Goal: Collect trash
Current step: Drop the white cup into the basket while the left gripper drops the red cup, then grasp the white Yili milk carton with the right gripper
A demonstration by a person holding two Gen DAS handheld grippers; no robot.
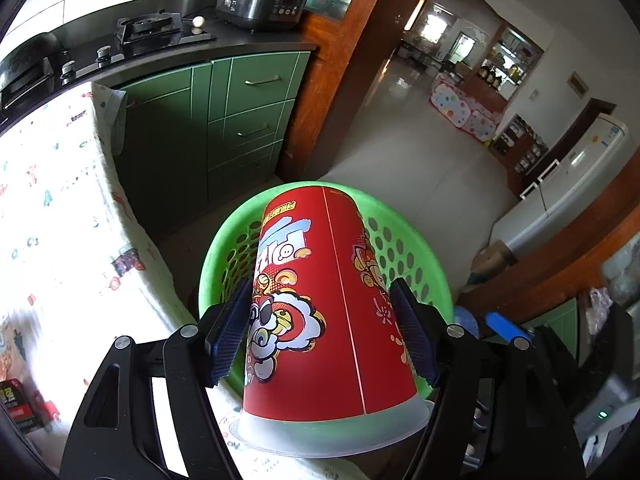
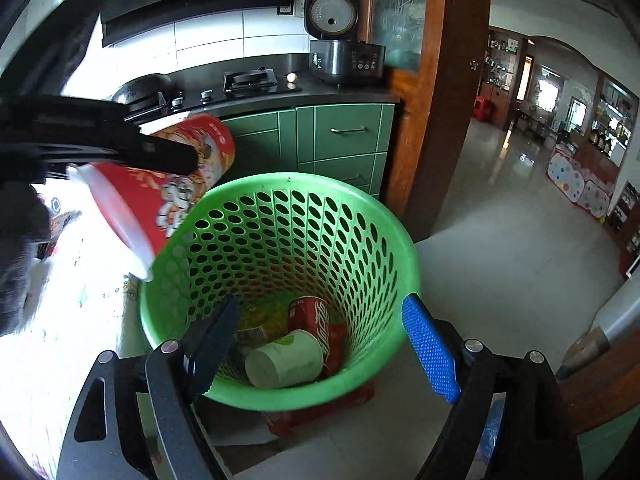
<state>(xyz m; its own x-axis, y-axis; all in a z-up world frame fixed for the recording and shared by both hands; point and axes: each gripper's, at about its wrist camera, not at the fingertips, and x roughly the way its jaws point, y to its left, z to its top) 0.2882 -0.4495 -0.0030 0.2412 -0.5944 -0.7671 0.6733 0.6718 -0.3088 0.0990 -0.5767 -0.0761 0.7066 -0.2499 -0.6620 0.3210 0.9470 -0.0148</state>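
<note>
1. One red paper noodle cup (image 1: 320, 300), printed with cartoon figures, white rim toward the left wrist camera, base pointing away toward the basket.
2. One green perforated basket (image 2: 280, 240) on the floor just beside the cloth-covered worktop (image 1: 48, 208).
3. Three pieces of trash visible in the basket bottom: one red cola can (image 2: 310, 314), one white paper cup (image 2: 284, 358) on its side, one yellowish wrapper (image 2: 260, 320). The can touches the white cup.
4. Left gripper (image 1: 320, 328): jaws part closed, blue pads pressed on both sides of the red cup, cup held tilted over the basket's near-left rim. In the right wrist view the cup (image 2: 160, 184) sits above the rim on the worktop side, not inside.
5. Right gripper (image 2: 324, 344): jaws spread wide, nothing between them, hanging above the basket mouth and pointing down into it.
6. Worktop carries a white cloth with small coloured prints; one dark red packet (image 1: 18, 404) at its near-left edge.
7. Room: kitchen with green cabinets (image 2: 344, 136), black counter with a gas hob (image 2: 250, 80), one egg (image 2: 292, 77) beside the hob, one rice cooker (image 2: 344, 56) with lid up.
8. Wooden door frame (image 2: 436, 100) to the right of the cabinets; pale tiled floor runs into a further room holding a dotted play tent (image 2: 580, 184).
9. One white fridge (image 1: 580, 176) in the left wrist view, far right.
</note>
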